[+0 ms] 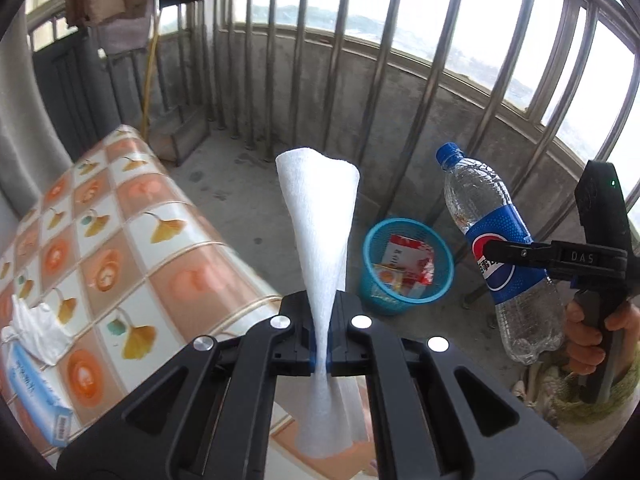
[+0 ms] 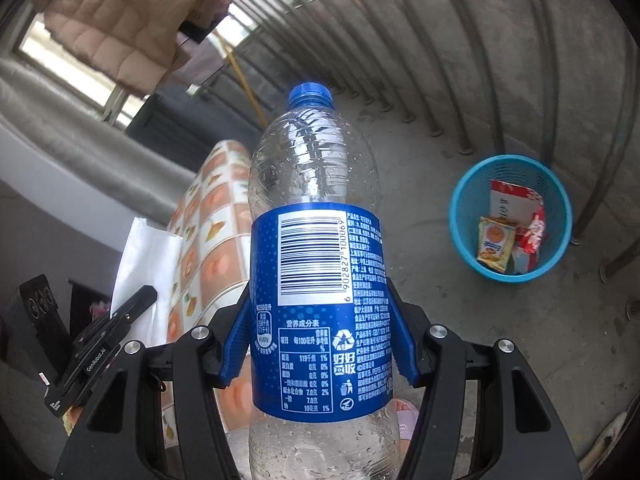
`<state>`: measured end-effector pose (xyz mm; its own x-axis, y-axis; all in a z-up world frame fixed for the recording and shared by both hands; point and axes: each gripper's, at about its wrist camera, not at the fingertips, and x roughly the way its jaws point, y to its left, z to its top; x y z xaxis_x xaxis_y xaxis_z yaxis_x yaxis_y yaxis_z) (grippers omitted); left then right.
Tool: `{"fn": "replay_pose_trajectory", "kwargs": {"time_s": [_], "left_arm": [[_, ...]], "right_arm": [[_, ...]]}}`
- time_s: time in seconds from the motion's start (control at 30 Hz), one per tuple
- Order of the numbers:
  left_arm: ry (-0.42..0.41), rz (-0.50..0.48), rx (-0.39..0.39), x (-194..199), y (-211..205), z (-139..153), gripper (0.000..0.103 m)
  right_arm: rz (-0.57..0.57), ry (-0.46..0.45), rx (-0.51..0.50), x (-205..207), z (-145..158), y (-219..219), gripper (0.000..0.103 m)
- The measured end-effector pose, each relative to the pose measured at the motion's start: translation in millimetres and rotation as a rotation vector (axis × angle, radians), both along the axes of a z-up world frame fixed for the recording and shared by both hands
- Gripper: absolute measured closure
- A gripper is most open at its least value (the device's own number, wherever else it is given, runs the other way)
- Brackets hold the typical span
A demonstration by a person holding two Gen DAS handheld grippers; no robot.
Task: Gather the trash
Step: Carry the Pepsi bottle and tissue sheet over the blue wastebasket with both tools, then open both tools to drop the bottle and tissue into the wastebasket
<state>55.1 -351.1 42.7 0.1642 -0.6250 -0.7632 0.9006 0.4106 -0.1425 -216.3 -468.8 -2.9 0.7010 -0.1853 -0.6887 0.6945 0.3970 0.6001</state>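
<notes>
Two claws: both of mine were loaded, one item each.
Left claw (image 1: 320, 354): its jaws were pinched tight on a white paper towel (image 1: 318, 216), which fanned out above them and hung below.
Right claw (image 2: 318, 344): its blue pads (image 2: 240, 332) pressed both sides of a clear plastic bottle (image 2: 316, 264) at the blue label, cap pointing away from me.
My hand (image 1: 588, 336): wrapped round the right claw's handle, seen from the left wrist.
Surface (image 1: 120, 240): to my left, under a tiled orange cloth, carrying a tissue pack (image 1: 36, 392) near its edge.
Basket (image 1: 368, 264): blue, on the concrete floor by the railing (image 1: 400, 60), beyond both claws, with snack wrappers (image 2: 496, 244) inside.
</notes>
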Motion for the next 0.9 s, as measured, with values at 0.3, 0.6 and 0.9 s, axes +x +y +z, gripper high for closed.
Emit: {"fn": "replay_pose_trajectory", "kwargs": {"time_s": [0.3, 0.6, 0.9], "left_arm": [[0.256, -0.128, 0.132, -17.2, -133.8, -80.6, 0.102], [0.467, -0.111, 0.218, -21.7, -244.7, -151.9, 0.066], [0.451, -0.055, 0.159, -15.9, -240.1, -155.1, 0.049]], "right_arm": [[-0.176, 0.018, 0.218, -54.4, -84.5, -51.8, 0.045], [-0.349, -0.045, 0.39, -66.6, -160.8, -137.3, 0.043], [-0.419, -0.039, 0.384, -68.1, -204.1, -150.0, 0.037]]}}
